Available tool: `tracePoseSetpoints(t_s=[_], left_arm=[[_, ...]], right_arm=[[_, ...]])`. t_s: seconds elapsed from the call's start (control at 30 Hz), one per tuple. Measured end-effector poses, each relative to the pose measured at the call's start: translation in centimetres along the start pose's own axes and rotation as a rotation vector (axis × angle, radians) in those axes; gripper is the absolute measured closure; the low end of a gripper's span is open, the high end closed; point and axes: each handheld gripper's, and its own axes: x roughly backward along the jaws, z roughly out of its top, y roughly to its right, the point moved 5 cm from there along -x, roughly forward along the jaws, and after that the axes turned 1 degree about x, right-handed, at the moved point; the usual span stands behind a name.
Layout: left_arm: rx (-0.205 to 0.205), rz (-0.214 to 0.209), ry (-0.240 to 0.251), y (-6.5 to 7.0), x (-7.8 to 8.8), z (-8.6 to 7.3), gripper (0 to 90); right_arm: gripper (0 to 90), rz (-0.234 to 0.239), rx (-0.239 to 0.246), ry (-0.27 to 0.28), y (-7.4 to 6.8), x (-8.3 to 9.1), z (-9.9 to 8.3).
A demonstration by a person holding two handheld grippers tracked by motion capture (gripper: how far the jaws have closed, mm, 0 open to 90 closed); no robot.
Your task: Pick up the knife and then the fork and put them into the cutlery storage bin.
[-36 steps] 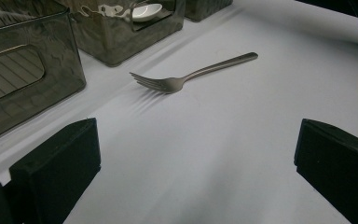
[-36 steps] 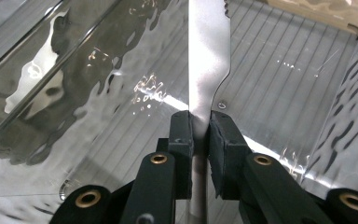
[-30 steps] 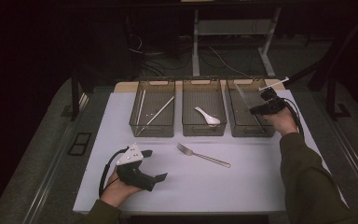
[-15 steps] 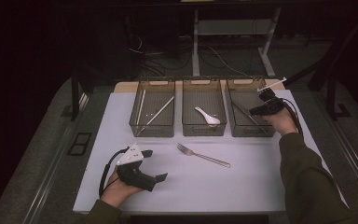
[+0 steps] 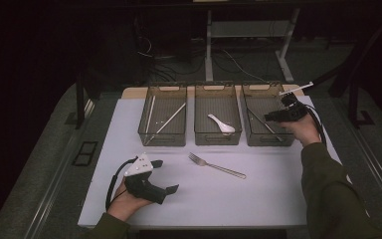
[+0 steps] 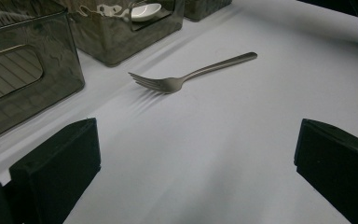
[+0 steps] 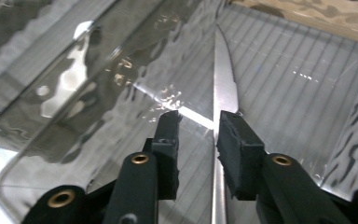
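The knife (image 7: 224, 88) lies on the ribbed floor of the right-hand bin (image 5: 258, 88), toward the upper right of the high view. In the right gripper view its blade runs nearly straight up the middle of the frame, tip at the top, serrated edge facing right, handle end passing down under the jaws. In the high view (image 5: 264, 125) it is a thin diagonal line, upper left to lower right, so its long axis follows the bin's length with a slight slant.

The right claw (image 7: 198, 140) hovers just over the blade. Its jaws have just been opening and stand a little apart, with a gap between the pads and the knife lying below that gap, no longer pinched. The step in hand looks like the release of the knife into its bin, practically done.

The next move probably calls for lifting this claw clear of the bin wall without nudging the blade, then turning to the fork (image 5: 216, 167) at the centre of the surface (image 5: 288, 194), tines pointing upper left.

The left claw (image 5: 166, 175) rests at lower left, jaws wide apart and empty, facing that fork (image 6: 186, 77).
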Motion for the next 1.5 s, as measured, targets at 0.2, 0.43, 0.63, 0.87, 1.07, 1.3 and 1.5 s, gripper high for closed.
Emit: tracePoseSetpoints(t_s=[0.2,0.43,0.63,0.87,1.07,1.3,1.5], left_arm=[[-0.002,0.0,-0.004,0.0,0.0,0.0,0.0],[0.0,0.0,-0.002,0.0,0.0,0.0,0.0],[-0.002,-0.001,-0.006,0.0,-0.1,0.0,0.0],[0.003,0.004,-0.007,-0.1,0.1,-0.1,0.0],[0.007,0.001,0.001,-0.2,0.1,-0.1,0.0],[0.009,0.0,0.001,-0.3,0.1,-0.2,0.0],[0.006,0.005,0.001,-0.2,0.2,-0.1,0.0]], right_arm=[[57.6,0.027,-0.016,0.066,-0.2,1.1,0.0],[55.5,0.069,0.0,0.126,-1.1,3.1,-0.1],[55.5,0.105,0.045,0.158,-2.5,4.9,-0.1],[58.2,0.135,0.098,0.174,-4.2,6.0,-0.4],[59.9,0.165,0.119,0.19,-5.6,6.6,-1.1],[65.3,0.202,0.131,0.207,-7.1,6.7,-2.4],[65.5,0.235,0.155,0.199,-8.1,6.2,-3.3]])
